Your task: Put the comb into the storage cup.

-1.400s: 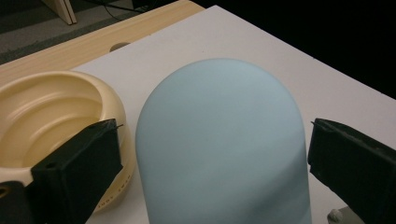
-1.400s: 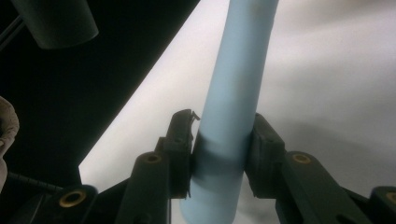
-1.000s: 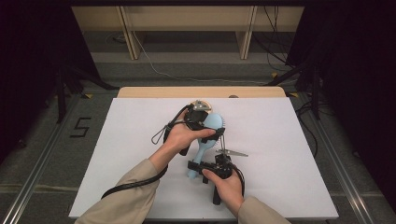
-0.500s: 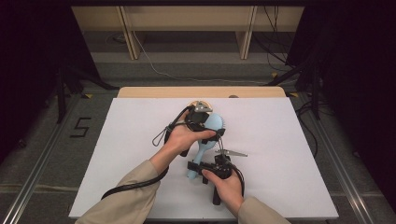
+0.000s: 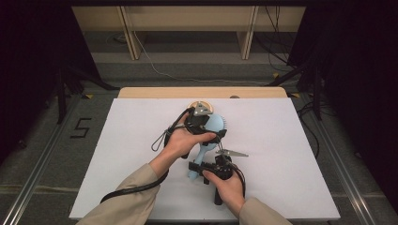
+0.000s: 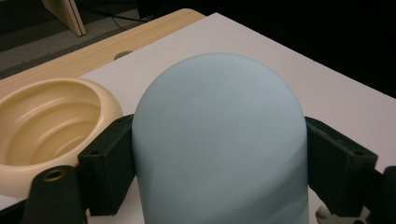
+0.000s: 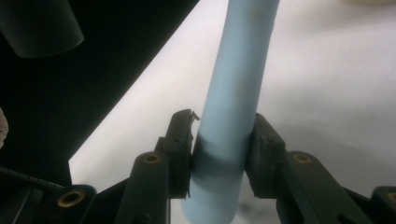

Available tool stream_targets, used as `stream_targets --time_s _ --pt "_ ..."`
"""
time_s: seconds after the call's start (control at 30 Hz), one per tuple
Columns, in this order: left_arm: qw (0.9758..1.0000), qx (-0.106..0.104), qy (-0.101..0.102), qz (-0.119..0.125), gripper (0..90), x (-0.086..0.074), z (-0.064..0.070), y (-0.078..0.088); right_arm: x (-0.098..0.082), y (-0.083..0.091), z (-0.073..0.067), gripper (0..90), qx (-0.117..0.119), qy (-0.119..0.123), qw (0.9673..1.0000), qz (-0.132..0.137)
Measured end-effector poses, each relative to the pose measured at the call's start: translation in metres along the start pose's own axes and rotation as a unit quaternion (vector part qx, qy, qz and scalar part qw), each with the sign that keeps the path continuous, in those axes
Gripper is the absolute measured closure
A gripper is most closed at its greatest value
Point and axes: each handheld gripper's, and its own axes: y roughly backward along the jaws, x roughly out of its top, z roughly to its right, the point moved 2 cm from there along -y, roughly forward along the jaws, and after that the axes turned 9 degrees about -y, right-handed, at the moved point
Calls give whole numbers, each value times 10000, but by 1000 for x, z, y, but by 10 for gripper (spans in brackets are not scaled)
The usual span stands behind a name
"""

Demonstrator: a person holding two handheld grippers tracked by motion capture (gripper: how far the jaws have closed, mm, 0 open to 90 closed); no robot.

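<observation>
Jaws of both grippers are clamped on a pale blue hairbrush [image 5: 206, 143]: the left gripper [image 5: 209, 133] squeezes its broad, rounded, smooth-backed head [image 6: 219, 140], having just closed slightly on it, while the right gripper [image 5: 206, 166] pinches the slim round handle [image 7: 233, 112] near its end. Both forearms, in tan sleeves [image 5: 126, 201], reach in from the near edge, the left hand [image 5: 180, 140] angled across toward the centre, the right hand [image 5: 227, 185] pointing away from the person. The brush sits at the middle of the white surface [image 5: 291, 178], its long axis running from the near handle to the far head, beside a cream bowl [image 6: 51, 126].
</observation>
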Motion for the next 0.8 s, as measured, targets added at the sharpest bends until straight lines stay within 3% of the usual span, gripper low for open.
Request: stream_targets --time_s 0.27,0.53,0.63,0.8 --pt "9994 100 -123 301 186 -1 5 16 4 2 -5 628 -98 299 9995 51" --pt "9984 188 -177 501 188 -1 6 24 8 4 -5 498 -384 484 9979 195" --pt "9976 280 -201 607 190 -2 7 27 12 7 -6 422 -632 683 9952 290" --pt "9952 482 -262 806 191 -3 9 30 19 12 -9 301 -956 1124 9879 480"
